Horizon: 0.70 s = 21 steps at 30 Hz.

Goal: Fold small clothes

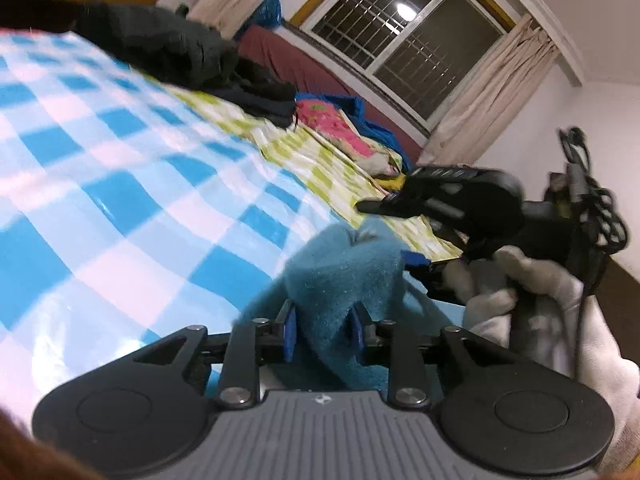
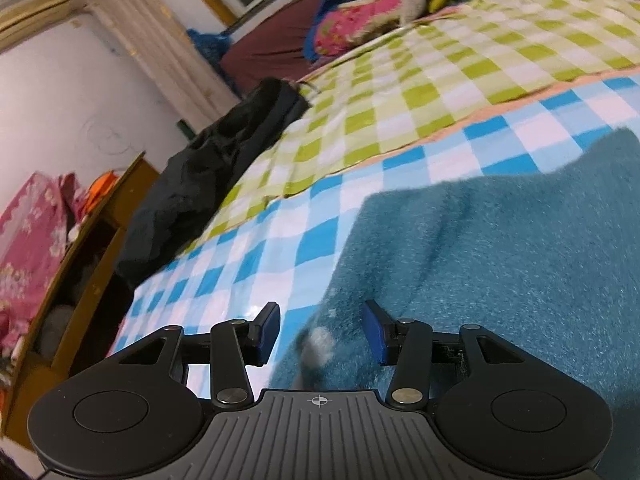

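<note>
A fuzzy teal cloth [image 2: 500, 260] lies spread on the blue-and-white checked sheet [image 2: 256, 260]. In the left wrist view a bunched corner of that cloth [image 1: 344, 276] rises as a peak between the blue pads of my left gripper [image 1: 323, 330], and the pads sit against it on both sides. My right gripper [image 2: 322, 332] stands open over the cloth's near edge. Its pads are well apart and touch nothing; a small white tuft [image 2: 320, 346] lies between them. A white-gloved hand [image 1: 540, 300] holds the other tool at the right of the left wrist view.
A green checked sheet [image 2: 460, 80] adjoins the blue one. Black garments [image 1: 168, 40] [image 2: 208, 160] are heaped along the sheets' edge. Pink floral cloth [image 1: 340, 128] and more clothes lie further back. An open wooden box [image 2: 80, 260] stands beside the surface, and a barred window [image 1: 400, 40] is behind.
</note>
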Motion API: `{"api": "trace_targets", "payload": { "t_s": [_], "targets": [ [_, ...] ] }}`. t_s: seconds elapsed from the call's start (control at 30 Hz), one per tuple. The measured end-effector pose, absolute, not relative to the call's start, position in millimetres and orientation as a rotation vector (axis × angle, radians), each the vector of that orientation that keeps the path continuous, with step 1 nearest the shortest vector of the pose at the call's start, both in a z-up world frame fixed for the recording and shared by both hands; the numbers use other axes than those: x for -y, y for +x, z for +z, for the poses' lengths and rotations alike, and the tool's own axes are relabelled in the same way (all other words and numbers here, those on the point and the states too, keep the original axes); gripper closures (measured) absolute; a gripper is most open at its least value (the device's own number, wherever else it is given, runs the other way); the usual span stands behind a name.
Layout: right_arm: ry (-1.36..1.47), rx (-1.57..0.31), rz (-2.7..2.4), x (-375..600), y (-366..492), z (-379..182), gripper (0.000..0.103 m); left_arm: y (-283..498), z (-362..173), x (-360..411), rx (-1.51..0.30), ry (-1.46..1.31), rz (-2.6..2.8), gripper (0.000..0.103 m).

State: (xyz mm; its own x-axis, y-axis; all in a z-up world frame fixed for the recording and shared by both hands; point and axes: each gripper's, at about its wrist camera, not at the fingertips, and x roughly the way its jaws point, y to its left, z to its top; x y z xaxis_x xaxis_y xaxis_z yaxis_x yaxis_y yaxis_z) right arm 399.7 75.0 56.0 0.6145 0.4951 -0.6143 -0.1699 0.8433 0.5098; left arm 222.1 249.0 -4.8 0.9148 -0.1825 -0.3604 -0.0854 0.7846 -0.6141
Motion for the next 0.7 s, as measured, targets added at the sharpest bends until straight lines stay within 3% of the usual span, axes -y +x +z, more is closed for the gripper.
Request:
{"api": "trace_targets", "payload": {
  "t_s": [0.1, 0.27, 0.53, 0.7],
  "targets": [
    [0.336, -0.81, 0.393, -88.8, 399.6, 56.5, 0.053, 209.7, 10.5, -243.4, -0.371, -0.573, -0.012, 0.07],
    [0.306, -0.852, 0.426, -98.7, 409.4, 55.1, 0.038, 204.8, 39.0, -224.9, -0.267, -0.378, -0.032, 0.07],
    [0.447, -0.843, 0.543, -55.4, 404.6, 71.0, 0.038, 278.7, 19.4, -223.8, -0.476, -0.246, -0.012, 0.068],
    [0.364, -0.773, 0.542, -20.1, 365.5, 87.8, 0.038, 275.3, -2.5, -230.4, -0.534, -0.251, 0.007, 0.066]
  ]
}}
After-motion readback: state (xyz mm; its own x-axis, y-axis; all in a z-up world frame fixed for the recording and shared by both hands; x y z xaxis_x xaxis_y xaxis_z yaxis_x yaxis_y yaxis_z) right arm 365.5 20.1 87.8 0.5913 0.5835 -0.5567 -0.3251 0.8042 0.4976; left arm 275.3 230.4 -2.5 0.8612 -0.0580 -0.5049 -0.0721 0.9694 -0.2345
